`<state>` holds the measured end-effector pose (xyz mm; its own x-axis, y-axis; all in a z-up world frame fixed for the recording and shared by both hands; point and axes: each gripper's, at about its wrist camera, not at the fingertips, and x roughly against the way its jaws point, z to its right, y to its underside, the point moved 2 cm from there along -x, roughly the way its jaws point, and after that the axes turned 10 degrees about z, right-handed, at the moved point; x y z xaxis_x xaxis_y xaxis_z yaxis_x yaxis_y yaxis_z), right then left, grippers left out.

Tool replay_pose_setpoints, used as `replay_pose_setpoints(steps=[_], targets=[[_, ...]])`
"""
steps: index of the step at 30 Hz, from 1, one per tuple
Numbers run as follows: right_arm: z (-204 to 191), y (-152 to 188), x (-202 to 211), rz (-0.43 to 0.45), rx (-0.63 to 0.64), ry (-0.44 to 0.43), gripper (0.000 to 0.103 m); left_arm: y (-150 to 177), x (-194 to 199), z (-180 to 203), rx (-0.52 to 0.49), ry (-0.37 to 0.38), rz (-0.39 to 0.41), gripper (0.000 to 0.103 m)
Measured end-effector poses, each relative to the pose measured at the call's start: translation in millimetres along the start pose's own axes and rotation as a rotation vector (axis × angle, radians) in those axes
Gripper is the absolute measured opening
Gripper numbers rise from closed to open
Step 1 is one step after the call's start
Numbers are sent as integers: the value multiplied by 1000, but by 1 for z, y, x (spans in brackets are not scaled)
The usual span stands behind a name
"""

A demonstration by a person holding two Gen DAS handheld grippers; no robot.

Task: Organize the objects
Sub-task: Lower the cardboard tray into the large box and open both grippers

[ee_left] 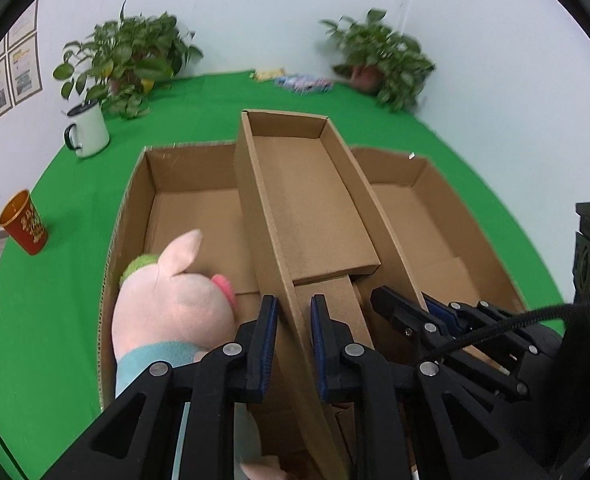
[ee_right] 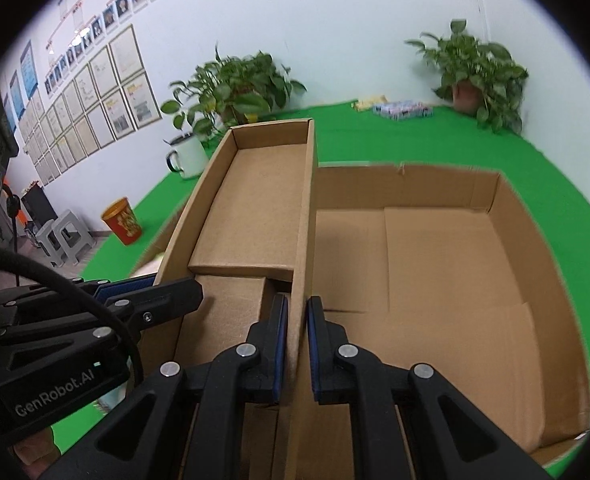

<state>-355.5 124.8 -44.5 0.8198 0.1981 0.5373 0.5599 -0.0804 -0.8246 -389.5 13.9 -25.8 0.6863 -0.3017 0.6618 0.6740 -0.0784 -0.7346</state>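
Note:
A narrow cardboard box is held tilted above a large open cardboard box on the green cloth. My left gripper is shut on the narrow box's left wall. My right gripper is shut on its right wall; it also shows in the left wrist view. A pink plush pig in a teal shirt lies in the large box's near left part. The large box's right part holds nothing.
A white mug and a red-gold cup stand on the cloth to the left. Two potted plants and some small packets sit along the back wall. Grey stools stand beyond the table's left edge.

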Motion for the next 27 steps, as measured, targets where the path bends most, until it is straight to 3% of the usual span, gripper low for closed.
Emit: replay_pose_setpoints(steps=[7,10,27], targets=[[7,16,-26,-83,-43,20,9,20,-49,-12,-25,-29,-85,13],[7,19,-32,-111,-61,19,8,24,-54,-13,-28,-48,-81,13],[-5,27,-51,-224,-66,47,11,15,21,-31,30,-34,32,18]])
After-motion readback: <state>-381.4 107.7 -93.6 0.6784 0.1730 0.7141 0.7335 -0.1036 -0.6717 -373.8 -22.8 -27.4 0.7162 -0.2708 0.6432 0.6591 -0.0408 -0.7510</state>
